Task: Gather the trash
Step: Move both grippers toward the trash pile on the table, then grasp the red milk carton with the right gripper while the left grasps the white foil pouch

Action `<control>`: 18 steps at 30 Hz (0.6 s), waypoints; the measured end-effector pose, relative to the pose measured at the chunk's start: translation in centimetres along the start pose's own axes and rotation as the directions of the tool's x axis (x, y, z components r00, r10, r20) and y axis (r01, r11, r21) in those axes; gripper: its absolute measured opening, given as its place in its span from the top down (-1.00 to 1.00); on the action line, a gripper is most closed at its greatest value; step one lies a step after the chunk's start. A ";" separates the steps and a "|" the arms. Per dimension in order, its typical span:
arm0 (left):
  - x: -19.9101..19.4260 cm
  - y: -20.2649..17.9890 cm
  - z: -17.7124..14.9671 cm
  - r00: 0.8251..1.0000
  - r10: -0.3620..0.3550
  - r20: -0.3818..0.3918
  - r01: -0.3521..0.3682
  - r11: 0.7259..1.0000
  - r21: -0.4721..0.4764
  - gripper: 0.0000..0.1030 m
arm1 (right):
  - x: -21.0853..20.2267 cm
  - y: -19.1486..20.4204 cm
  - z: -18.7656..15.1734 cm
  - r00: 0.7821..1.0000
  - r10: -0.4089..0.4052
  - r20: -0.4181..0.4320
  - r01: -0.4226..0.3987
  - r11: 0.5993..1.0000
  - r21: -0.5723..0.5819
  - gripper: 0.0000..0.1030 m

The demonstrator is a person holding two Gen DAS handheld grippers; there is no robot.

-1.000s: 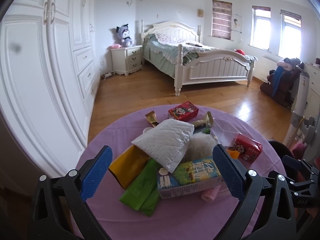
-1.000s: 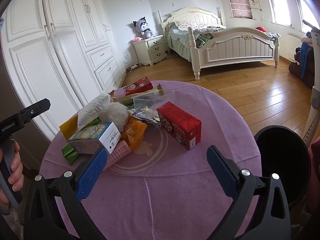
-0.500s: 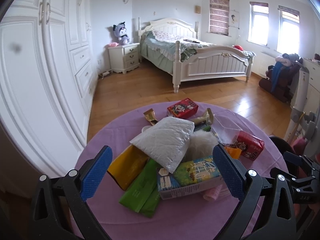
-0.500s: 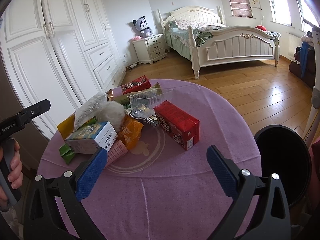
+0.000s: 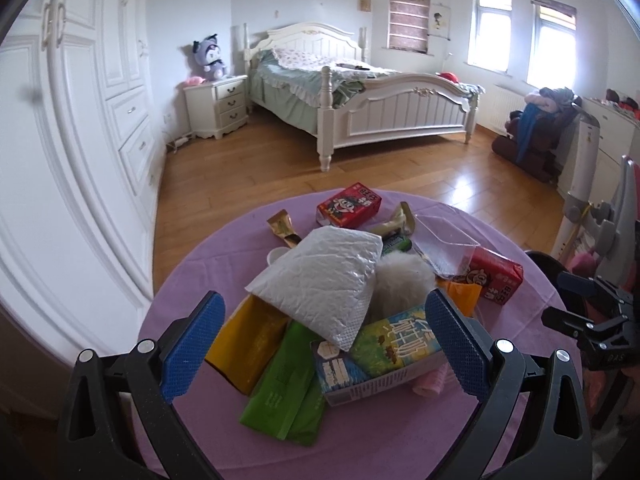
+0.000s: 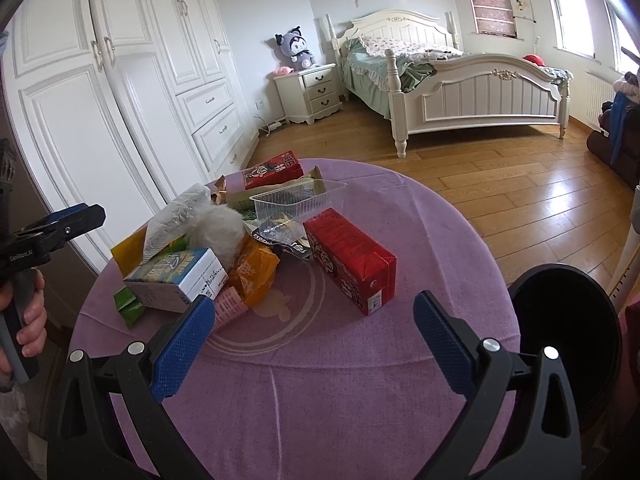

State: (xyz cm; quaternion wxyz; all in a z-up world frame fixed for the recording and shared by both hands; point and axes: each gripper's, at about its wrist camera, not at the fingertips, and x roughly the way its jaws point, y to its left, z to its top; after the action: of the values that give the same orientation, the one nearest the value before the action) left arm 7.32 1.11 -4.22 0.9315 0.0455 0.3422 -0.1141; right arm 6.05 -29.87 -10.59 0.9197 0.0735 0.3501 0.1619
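Trash sits heaped on our round purple tablecloth [image 6: 360,380], where only the left view shows us the flat green pouch [image 5: 286,390] and crinkly white mailer [image 5: 324,280], only the right view the black bin [image 6: 568,340], with left gripper [image 5: 322,344] and right gripper [image 6: 314,346] both spread wide, holding nothing.

Tablecloth [image 6: 360,380]: purple, a pale ring motif is seen near the middle. Two cartons [image 6: 350,260], [image 5: 348,205]: red, cartoon-printed. Box [image 5: 380,354]: green and blue, white-lettered. Padded bag [image 5: 320,280]: white, quilted. Wrappers: yellow [image 5: 244,340], green [image 5: 284,388], orange [image 6: 256,270]. Bin [image 6: 568,344]: black. Finger pads [image 6: 184,348]: blue, cross-hatched.
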 end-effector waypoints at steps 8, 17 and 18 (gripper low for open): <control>6.0 1.8 1.5 0.982 -0.122 -0.144 0.139 0.984 0.111 -0.92 | 3.6 -2.4 3.4 0.998 0.033 -0.052 -0.038 0.994 -0.101 -0.66; 11.8 0.8 2.4 0.965 -0.134 -0.226 0.170 0.974 0.150 -0.89 | 8.5 -3.8 3.2 0.974 0.061 -0.220 -0.088 0.989 -0.117 -0.09; 12.3 0.6 2.3 0.963 -0.133 -0.235 0.171 0.973 0.153 -0.75 | 8.7 -3.7 3.0 0.971 0.061 -0.231 -0.091 0.988 -0.121 -0.07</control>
State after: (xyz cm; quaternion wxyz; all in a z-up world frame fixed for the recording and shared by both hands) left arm 17.96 -0.91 -10.43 0.8681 0.1118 0.4362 -0.2088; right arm 15.11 -30.31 -14.66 0.8698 0.0078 0.4381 0.2271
